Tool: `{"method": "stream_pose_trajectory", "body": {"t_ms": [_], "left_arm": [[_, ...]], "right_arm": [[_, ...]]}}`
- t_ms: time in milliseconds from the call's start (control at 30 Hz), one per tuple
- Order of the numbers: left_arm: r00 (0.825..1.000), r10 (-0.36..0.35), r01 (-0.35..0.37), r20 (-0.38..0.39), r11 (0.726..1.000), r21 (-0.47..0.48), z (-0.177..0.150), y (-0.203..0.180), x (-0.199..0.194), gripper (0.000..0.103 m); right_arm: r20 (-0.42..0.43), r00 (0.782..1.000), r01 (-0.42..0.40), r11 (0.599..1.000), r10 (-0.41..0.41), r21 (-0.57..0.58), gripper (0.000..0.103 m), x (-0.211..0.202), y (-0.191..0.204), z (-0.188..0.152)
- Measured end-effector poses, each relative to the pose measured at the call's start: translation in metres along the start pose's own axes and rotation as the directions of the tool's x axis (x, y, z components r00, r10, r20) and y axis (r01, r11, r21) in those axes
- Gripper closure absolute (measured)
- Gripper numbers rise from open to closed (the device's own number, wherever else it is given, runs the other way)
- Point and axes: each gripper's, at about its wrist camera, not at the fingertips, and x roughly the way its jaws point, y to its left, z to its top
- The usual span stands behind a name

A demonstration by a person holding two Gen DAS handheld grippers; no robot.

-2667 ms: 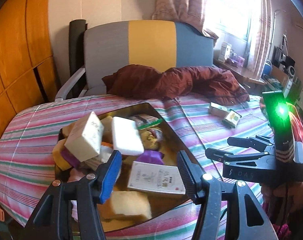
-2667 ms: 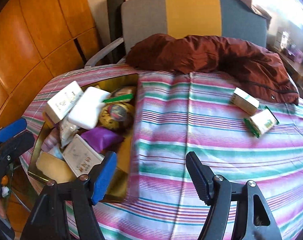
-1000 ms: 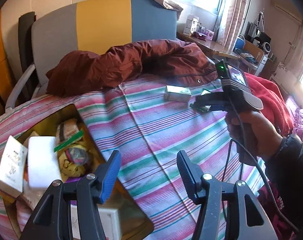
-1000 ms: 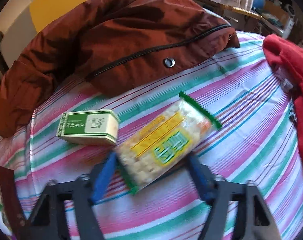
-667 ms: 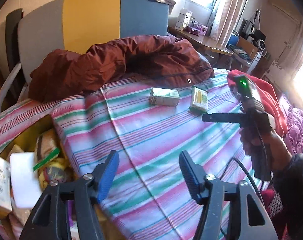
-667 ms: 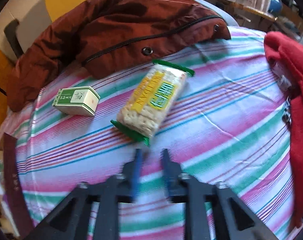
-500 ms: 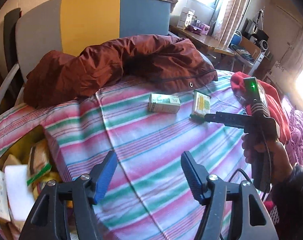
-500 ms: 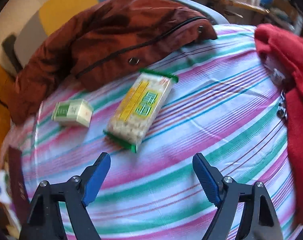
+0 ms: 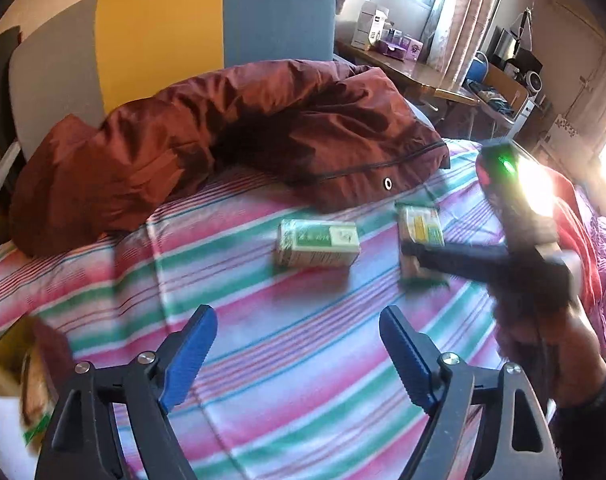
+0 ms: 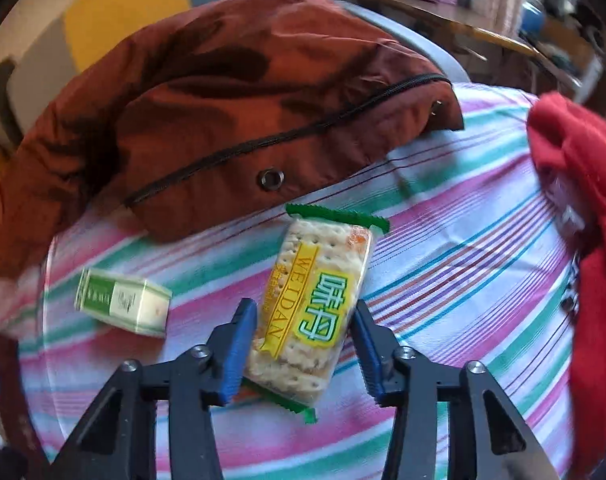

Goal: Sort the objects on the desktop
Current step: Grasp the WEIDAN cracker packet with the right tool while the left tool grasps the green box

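The right claw (image 10: 303,344) has just been closing, and its ribbed blue pads (image 10: 239,344) now flank the near half of the cracker packet (image 10: 315,304); the left pad touches the glossy clear wrapper, though whether the right pad presses too cannot be told. The packet is flat and oblong, with serrated green end seals, and lies on the striped cloth (image 10: 443,264) with its far end at twelve o'clock. At nine o'clock from it, apart, rests a small green-and-white carton (image 10: 123,304) with crisp edges. A crumpled rust-brown jacket (image 10: 231,92) with a black zip lies beyond both. The left claw (image 9: 299,356) has just been opening and stands released, nothing between its pads, over bare cloth.
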Motion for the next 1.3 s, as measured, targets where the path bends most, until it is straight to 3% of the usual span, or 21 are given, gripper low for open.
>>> {"method": "stream_pose_trajectory", "body": {"t_ms": [333, 600, 700, 767, 867, 1033, 1300], "left_arm": [[0.999, 0.047, -0.046, -0.026, 0.999, 0.016, 0.034, -0.018, 0.055, 0.002], [0.990, 0.113, -0.108, -0.089, 0.993, 0.055, 0.041, -0.029, 0.098, 0.001], [0.984, 0.133, -0.127, -0.116, 0.990, 0.063, 0.041, -0.028, 0.112, 0.011], [0.983, 0.126, -0.121, -0.134, 0.992, 0.041, 0.039, -0.025, 0.118, 0.028], [0.988, 0.119, -0.115, -0.100, 0.992, 0.047, 0.034, -0.023, 0.114, 0.029], [0.992, 0.107, -0.105, -0.064, 0.994, 0.041, 0.018, -0.019, 0.092, 0.030], [0.995, 0.102, -0.102, 0.013, 0.995, -0.021, -0.021, -0.007, 0.016, 0.030]], "right_arm": [[-0.058, 0.997, -0.061, 0.994, 0.055, -0.096, 0.056, -0.027, -0.024, -0.041], [-0.040, 0.997, -0.074, 0.991, 0.070, -0.115, 0.050, -0.028, -0.020, -0.046], [-0.039, 0.997, -0.072, 0.990, 0.068, -0.119, 0.049, -0.029, -0.018, -0.045], [-0.032, 0.998, -0.062, 0.990, 0.059, -0.126, 0.047, -0.029, -0.016, -0.044], [-0.022, 0.999, -0.043, 0.988, 0.040, -0.148, 0.045, -0.028, -0.010, -0.044], [0.006, 1.000, -0.006, 0.980, 0.007, -0.198, 0.054, -0.029, 0.001, -0.045], [0.019, 0.999, -0.033, 0.973, 0.039, -0.230, 0.054, -0.034, 0.014, -0.051]]}}
